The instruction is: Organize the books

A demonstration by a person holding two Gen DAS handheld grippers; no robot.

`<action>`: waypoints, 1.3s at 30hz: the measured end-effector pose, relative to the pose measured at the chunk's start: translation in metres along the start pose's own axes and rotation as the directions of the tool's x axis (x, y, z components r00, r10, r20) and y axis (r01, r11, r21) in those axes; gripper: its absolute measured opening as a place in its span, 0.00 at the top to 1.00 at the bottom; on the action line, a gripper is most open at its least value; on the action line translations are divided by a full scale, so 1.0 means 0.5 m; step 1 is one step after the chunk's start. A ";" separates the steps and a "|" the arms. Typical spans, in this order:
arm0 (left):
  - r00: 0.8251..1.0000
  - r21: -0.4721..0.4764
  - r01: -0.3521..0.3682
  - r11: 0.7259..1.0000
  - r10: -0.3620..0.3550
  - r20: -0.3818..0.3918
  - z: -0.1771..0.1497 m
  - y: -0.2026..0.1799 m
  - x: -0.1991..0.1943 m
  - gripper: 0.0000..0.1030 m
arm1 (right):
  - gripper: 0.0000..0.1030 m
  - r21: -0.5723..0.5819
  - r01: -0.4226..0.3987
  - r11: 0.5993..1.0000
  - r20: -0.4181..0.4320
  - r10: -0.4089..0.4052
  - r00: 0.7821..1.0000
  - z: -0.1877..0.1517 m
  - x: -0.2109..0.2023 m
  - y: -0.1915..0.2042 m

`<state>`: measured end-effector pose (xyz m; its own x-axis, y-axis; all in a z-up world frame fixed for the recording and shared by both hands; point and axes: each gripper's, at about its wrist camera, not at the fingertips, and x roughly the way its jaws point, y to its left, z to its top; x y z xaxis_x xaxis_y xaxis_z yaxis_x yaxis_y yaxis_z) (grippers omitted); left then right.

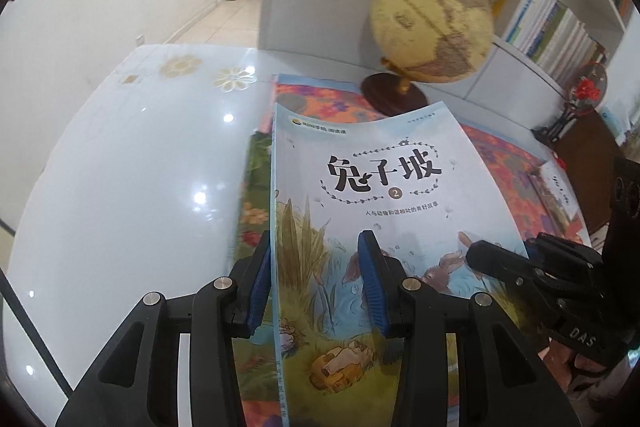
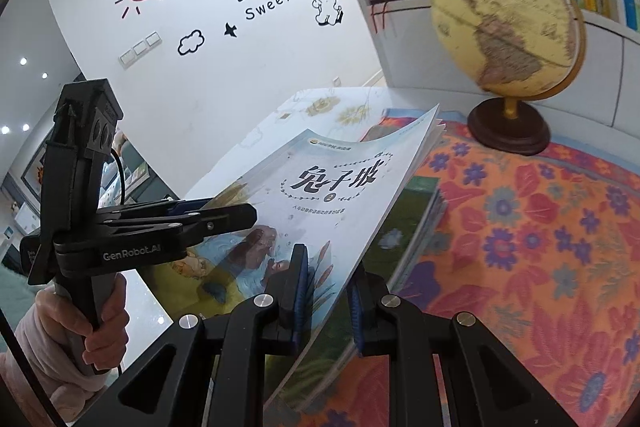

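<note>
A thin book [image 1: 384,171] with a pale blue cover, black title and a rabbit picture hangs tilted in the air, held from both sides. My left gripper [image 1: 316,283] is shut on its spine side, one pad on the cover and one behind it. Seen from the right wrist, the left gripper [image 2: 244,213] clamps the near left edge of the book [image 2: 332,183]. My right gripper [image 2: 328,295] is shut on the book's lower right edge; the left wrist view shows the right gripper [image 1: 474,251] at that edge. Under the book lies a green-covered book [image 2: 412,211].
A flowered orange cloth [image 2: 540,227] covers part of the glossy white table [image 1: 120,167]. A yellow globe [image 2: 508,23] on a dark round base stands at the back on the cloth. Full bookshelves [image 1: 560,27] line the wall behind. A hand [image 2: 104,315] in a pink sleeve holds the left gripper's handle.
</note>
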<state>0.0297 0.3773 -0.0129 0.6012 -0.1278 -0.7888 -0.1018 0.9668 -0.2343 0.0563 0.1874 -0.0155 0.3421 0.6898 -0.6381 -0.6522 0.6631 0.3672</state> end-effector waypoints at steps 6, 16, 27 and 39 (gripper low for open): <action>1.000 -0.072 0.011 0.997 -0.013 -0.024 -0.009 0.047 0.037 0.64 | 0.82 0.042 -0.004 0.999 -0.042 0.006 0.999 -0.016 0.053 -0.002; 0.998 -0.127 -0.024 0.992 0.018 -0.052 -0.028 0.073 0.068 0.64 | 0.81 0.139 -0.023 0.990 -0.111 0.039 0.993 -0.050 0.093 -0.028; 0.993 -0.115 -0.087 0.990 0.077 -0.089 -0.027 0.070 0.082 0.59 | 0.77 0.321 -0.005 0.947 -0.154 0.057 0.986 -0.042 0.077 -0.066; 0.966 -0.083 -0.245 0.966 0.237 -0.101 -0.012 0.051 0.074 0.55 | 0.56 0.377 0.032 0.925 -0.164 0.032 0.986 -0.065 0.038 -0.125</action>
<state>0.0443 0.3961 -0.0516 0.4768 0.0831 -0.8751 -0.3114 0.9469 -0.0797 0.0817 0.1498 -0.0727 0.2051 0.6538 -0.7283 -0.3372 0.7458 0.5745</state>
